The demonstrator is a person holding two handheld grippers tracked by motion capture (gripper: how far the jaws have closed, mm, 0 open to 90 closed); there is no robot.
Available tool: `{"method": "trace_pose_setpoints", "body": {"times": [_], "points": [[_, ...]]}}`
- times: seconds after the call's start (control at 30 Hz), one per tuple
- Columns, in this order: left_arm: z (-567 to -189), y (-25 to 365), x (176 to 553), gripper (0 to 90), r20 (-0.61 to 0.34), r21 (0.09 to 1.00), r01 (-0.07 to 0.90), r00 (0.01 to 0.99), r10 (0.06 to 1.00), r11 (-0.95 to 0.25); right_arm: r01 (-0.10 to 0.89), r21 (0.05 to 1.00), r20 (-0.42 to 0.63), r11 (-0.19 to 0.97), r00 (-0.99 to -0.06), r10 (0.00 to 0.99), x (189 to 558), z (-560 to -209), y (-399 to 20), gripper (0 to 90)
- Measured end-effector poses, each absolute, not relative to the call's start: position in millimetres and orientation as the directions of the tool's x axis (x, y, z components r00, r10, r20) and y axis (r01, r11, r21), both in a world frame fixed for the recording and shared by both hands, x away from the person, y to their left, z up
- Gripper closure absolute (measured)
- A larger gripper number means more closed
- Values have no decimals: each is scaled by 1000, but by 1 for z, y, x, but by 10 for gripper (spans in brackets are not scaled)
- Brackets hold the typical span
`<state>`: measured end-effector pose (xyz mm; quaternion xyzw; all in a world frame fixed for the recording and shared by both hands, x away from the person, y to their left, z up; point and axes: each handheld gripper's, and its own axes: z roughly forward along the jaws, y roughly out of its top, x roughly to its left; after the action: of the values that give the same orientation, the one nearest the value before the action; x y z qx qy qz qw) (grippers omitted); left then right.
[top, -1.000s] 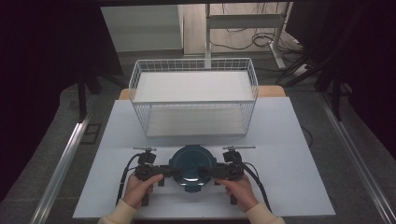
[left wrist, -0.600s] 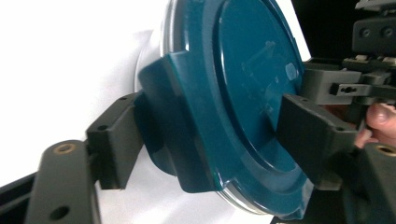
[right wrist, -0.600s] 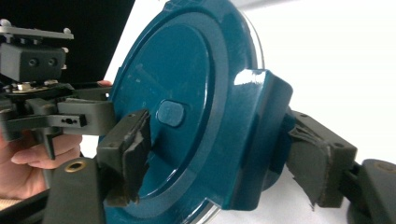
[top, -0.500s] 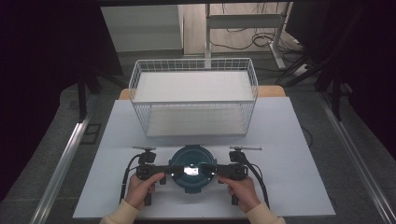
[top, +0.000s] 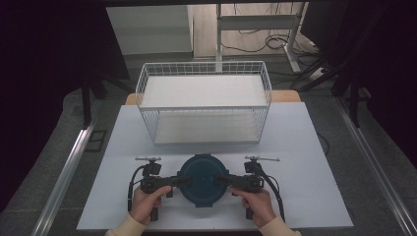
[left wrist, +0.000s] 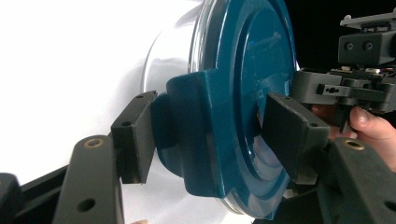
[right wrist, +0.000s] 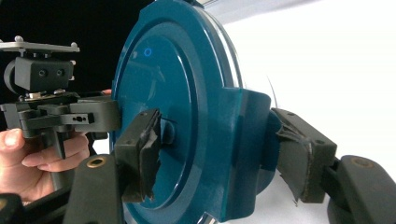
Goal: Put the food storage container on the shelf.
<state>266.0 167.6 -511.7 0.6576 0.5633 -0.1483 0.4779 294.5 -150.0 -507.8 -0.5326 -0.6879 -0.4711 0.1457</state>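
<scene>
A round container with a blue lid (top: 203, 180) sits at the near edge of the white table (top: 314, 147), at six o'clock from the wire basket (top: 204, 101). The left gripper (top: 181, 181) and right gripper (top: 222, 181) have just been closing on the lid's side latches at nine and three o'clock; the right clamps its latch, the left's jaws straddle theirs (contact unclear). The hard, glossy plastic looks rigid, light and slippery; the latches offer the best hold.
</scene>
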Motion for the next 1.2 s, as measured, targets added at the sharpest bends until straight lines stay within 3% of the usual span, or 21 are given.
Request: {"method": "trace_pose_setpoints", "body": {"times": [0.63, 1.2], "points": [[-508, 166, 263, 394, -739, 467, 880, 331, 586, 92, 839, 543, 665, -1, -430, 610, 288, -498, -153, 390], [-485, 162, 272, 395, -706, 524, 850, 399, 585, 51, 809, 588, 639, 0, -465, 613, 289, -476, -157, 394]]}}
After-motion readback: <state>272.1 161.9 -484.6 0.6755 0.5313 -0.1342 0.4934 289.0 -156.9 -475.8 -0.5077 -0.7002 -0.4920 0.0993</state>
